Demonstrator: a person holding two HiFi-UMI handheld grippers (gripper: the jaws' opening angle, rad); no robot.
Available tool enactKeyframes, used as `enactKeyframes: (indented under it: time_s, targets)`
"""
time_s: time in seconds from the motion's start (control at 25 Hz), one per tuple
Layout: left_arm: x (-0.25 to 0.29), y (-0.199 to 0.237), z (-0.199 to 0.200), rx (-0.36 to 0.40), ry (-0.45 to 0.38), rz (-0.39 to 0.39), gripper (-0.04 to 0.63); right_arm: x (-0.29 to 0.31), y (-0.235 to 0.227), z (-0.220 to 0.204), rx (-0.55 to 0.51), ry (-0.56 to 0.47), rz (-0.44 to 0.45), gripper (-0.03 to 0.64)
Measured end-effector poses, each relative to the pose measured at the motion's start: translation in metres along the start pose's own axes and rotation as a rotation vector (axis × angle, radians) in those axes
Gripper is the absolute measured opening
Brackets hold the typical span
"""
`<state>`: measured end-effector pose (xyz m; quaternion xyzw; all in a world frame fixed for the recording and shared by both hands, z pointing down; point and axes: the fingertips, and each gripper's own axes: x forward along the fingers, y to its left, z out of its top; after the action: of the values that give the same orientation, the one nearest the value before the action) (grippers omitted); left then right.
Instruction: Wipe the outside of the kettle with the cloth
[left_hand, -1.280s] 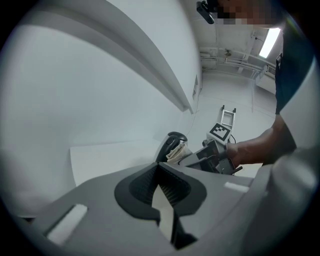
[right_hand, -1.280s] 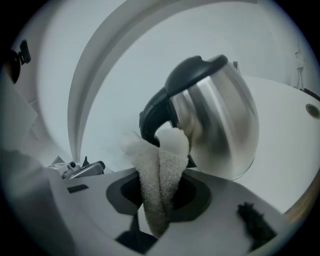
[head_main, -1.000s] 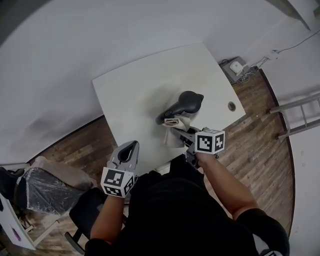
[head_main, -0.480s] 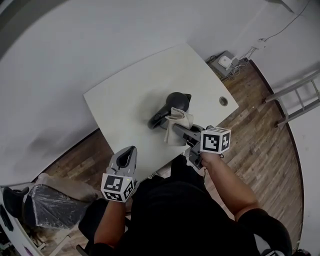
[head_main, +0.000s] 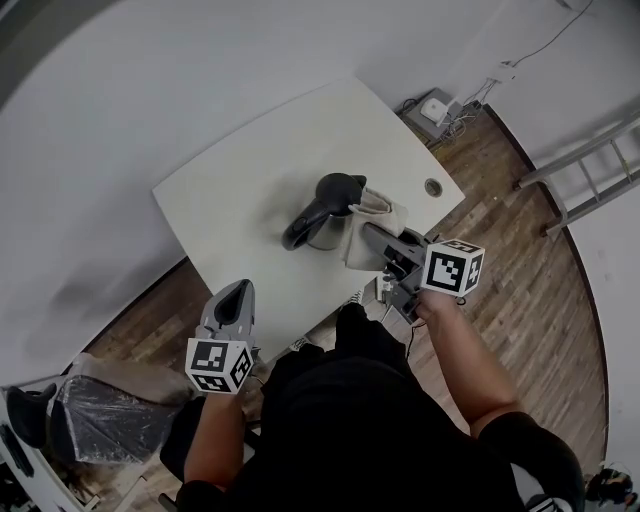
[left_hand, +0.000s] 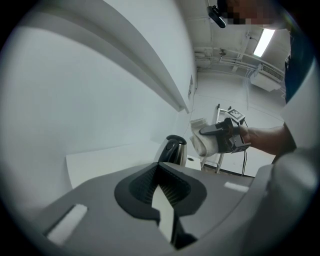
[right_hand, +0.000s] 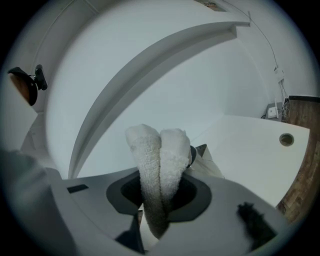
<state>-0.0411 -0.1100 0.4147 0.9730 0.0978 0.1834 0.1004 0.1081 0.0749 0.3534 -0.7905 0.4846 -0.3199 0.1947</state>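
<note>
A steel kettle (head_main: 326, 213) with a black lid and handle stands upright in the middle of the white table (head_main: 240, 190). My right gripper (head_main: 374, 236) is shut on a folded beige cloth (head_main: 369, 218), which it presses against the kettle's right side. In the right gripper view the cloth (right_hand: 160, 150) bulges up out of the gripper (right_hand: 161, 196) and hides most of the kettle (right_hand: 201, 152). My left gripper (head_main: 237, 294) hangs shut and empty off the table's near edge, away from the kettle. The left gripper view shows that gripper (left_hand: 162, 175), the kettle (left_hand: 173, 150) and the cloth (left_hand: 202, 141).
A round cable hole (head_main: 433, 186) sits near the table's right corner. A power adapter with cables (head_main: 436, 106) lies on the wood floor beyond it, and a ladder (head_main: 585, 178) stands at the right. A plastic-covered chair (head_main: 100, 412) is at the lower left.
My right gripper has carried the cloth from the kettle's near side round to its right side. The left gripper has hardly moved. The head camera has shifted.
</note>
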Motion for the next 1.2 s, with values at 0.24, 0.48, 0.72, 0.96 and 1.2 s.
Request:
enactKeyframes:
  time_s: [0.24, 0.48, 0.72, 0.96, 1.2]
  targets:
    - [0.003, -0.005, -0.004, 0.003, -0.002, -0.015, 0.006, -0.049, -0.011, 0.016, -0.004, -0.077, -0.075, 0.103]
    - [0.007, -0.043, -0.002, 0.005, -0.036, -0.063, 0.008, -0.065, -0.017, -0.004, 0.0, -0.022, -0.106, 0.103]
    - [-0.016, -0.041, -0.011, -0.019, -0.057, 0.052, 0.006, -0.04, 0.003, -0.003, -0.087, 0.065, 0.004, 0.103]
    - [-0.019, -0.092, -0.013, -0.046, -0.102, 0.247, 0.006, -0.057, -0.012, -0.002, -0.155, 0.15, 0.199, 0.103]
    - [0.022, -0.234, -0.029, -0.113, -0.186, 0.446, 0.006, -0.174, -0.1, -0.02, -0.173, 0.249, 0.362, 0.103]
